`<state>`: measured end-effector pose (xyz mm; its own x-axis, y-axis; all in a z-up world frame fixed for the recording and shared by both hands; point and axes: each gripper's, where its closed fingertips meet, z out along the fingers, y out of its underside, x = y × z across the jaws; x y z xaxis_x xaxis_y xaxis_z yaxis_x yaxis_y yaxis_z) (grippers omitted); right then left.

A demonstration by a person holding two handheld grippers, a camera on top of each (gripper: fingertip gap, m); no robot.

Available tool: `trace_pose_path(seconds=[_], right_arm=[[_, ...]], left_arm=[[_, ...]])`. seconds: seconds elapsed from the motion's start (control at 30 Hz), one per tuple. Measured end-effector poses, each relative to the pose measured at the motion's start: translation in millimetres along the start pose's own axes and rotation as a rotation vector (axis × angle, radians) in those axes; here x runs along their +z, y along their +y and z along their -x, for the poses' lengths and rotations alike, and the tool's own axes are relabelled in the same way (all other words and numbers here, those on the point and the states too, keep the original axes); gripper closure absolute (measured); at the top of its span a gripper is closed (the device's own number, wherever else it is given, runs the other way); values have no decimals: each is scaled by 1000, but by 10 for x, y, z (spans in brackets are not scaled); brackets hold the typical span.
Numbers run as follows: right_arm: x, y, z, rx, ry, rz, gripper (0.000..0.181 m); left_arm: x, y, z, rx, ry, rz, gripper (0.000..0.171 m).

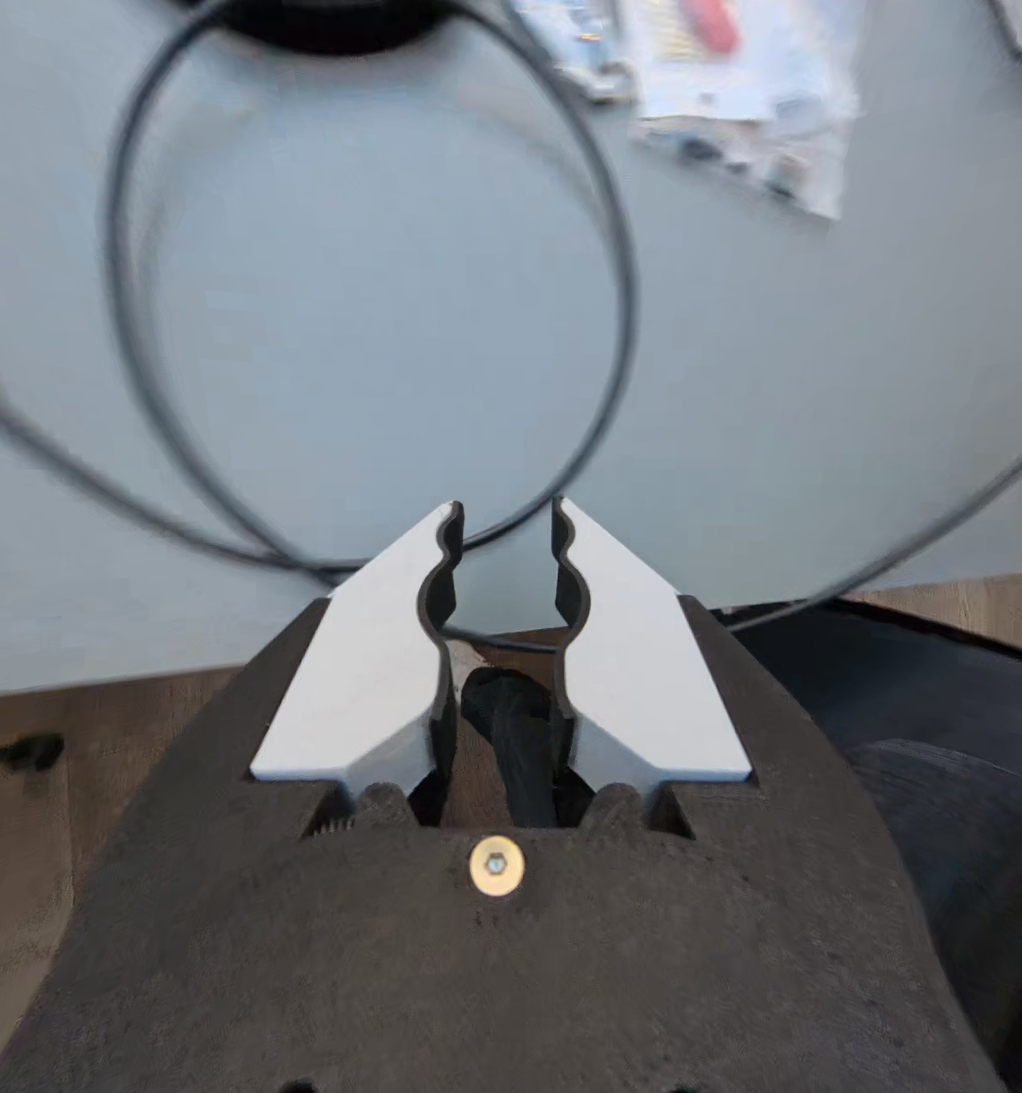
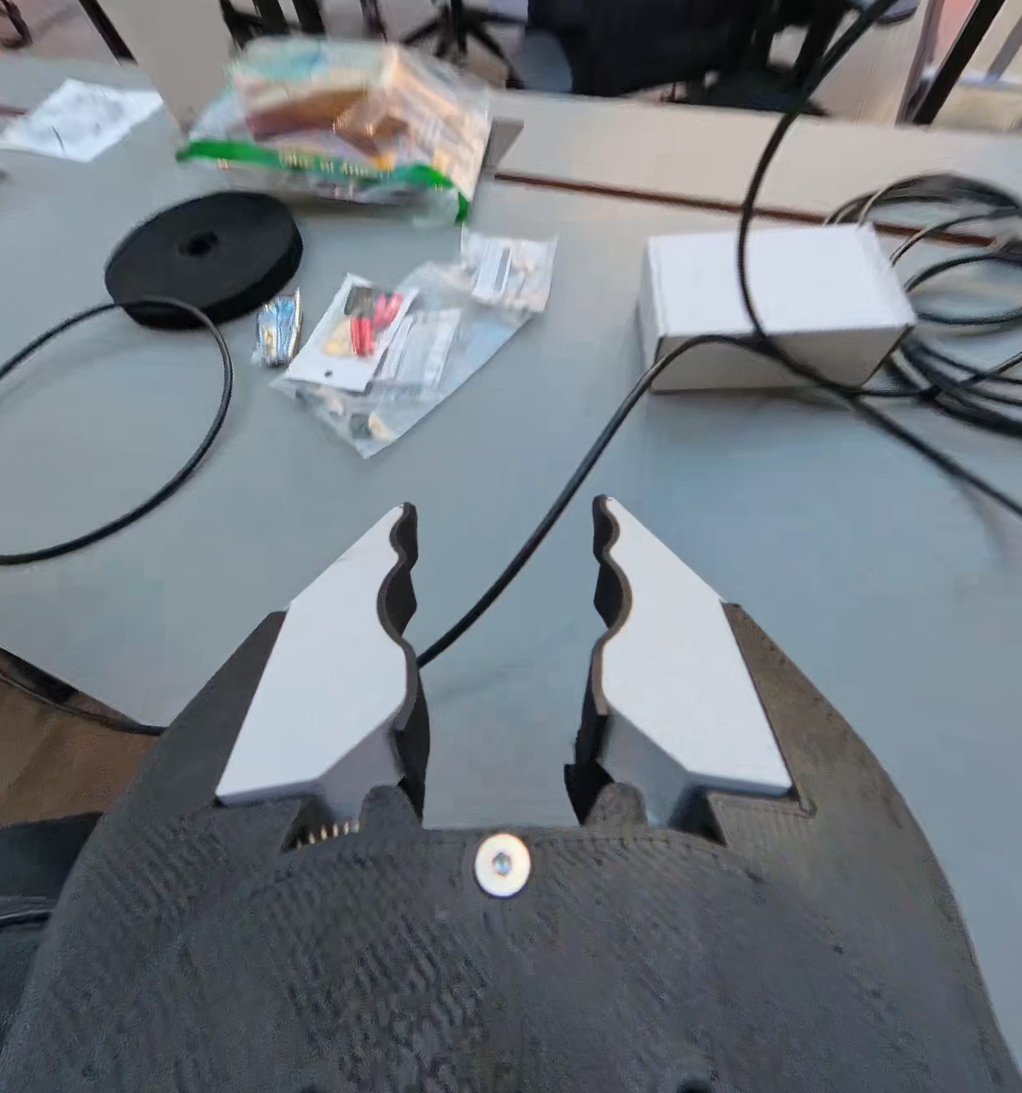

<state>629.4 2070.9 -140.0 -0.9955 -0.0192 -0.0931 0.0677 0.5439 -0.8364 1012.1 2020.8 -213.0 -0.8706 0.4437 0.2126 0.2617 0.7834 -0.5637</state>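
Note:
A thin black cable (image 1: 113, 248) lies in a wide loop on the grey table (image 1: 343, 331). My left gripper (image 1: 507, 514) is open at the table's near edge, where the loop's strands cross. One strand runs across the gap under the fingers; whether it touches the pads is unclear. A thicker black piece shows low between the fingers, near their base. My right gripper (image 2: 505, 514) is open and empty above the table. The same cable (image 2: 555, 500) runs from a white box (image 2: 774, 301) into its gap and passes under the left finger.
A black roll of tape (image 2: 204, 254), clear bags of small parts (image 2: 413, 349) and a colourful packet (image 2: 343, 124) lie farther back. A coil of black cables (image 2: 981, 355) sits right of the box. Wooden floor (image 1: 23, 828) shows beyond the near table edge. About 40 cm separates my left fingertips from my right.

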Motion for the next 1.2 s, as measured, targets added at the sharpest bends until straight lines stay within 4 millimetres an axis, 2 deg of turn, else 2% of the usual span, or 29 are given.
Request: trace_pose_path(seconds=[0.03, 0.1, 0.13, 0.2, 0.27, 0.37, 0.47, 0.53, 0.57, 0.6, 0.63, 0.7, 0.83, 0.97, 1.07, 1.2], right_arm=[[109, 107, 127, -16, 35, 53, 123], [239, 188, 170, -17, 149, 60, 123], [288, 240, 166, 18, 178, 81, 121], [376, 283, 70, 62, 235, 117, 113], [466, 239, -137, 62, 306, 140, 111], [658, 165, -402, 102, 355, 188, 109], [884, 156, -513, 153, 340, 252, 117], [1046, 183, -493, 168, 282, 303, 143], [1094, 184, -493, 165, 268, 325, 162], [1136, 145, -462, 161, 240, 320, 171], [1164, 69, -426, 165, 218, 295, 171], [1163, -136, -349, 144, 189, 229, 172], [1051, -574, -24, -3, 131, 123, 175], [1087, -1034, 566, -155, 9, 28, 179], [1217, -1406, 1104, -214, -106, -29, 179], [1472, -1657, 2012, -130, -413, -37, 179]], left_arm=[[-95, 44, 393, -94, -54, -3, 138], [-163, 111, 971, -271, -96, -8, 121], [-125, 124, 1158, -340, -94, -6, 116], [29, 90, 1389, -409, -90, 8, 107], [204, 45, 1505, -387, -126, 50, 95], [404, 67, 1602, -264, -228, 156, 83], [475, 32, 1714, -106, -330, 191, 100], [496, -9, 1726, -93, -323, 182, 111], [493, -23, 1744, -91, -321, 183, 126], [485, -23, 1759, -76, -315, 196, 157], [483, -19, 1770, -41, -305, 212, 166], [495, -36, 1785, 42, -275, 241, 166], [528, -87, 1812, 213, -216, 294, 165], [548, -118, 1826, 337, -122, 309, 165], [569, -150, 1836, 401, -77, 306, 165], [565, -142, 1827, 503, -1, 296, 164]])
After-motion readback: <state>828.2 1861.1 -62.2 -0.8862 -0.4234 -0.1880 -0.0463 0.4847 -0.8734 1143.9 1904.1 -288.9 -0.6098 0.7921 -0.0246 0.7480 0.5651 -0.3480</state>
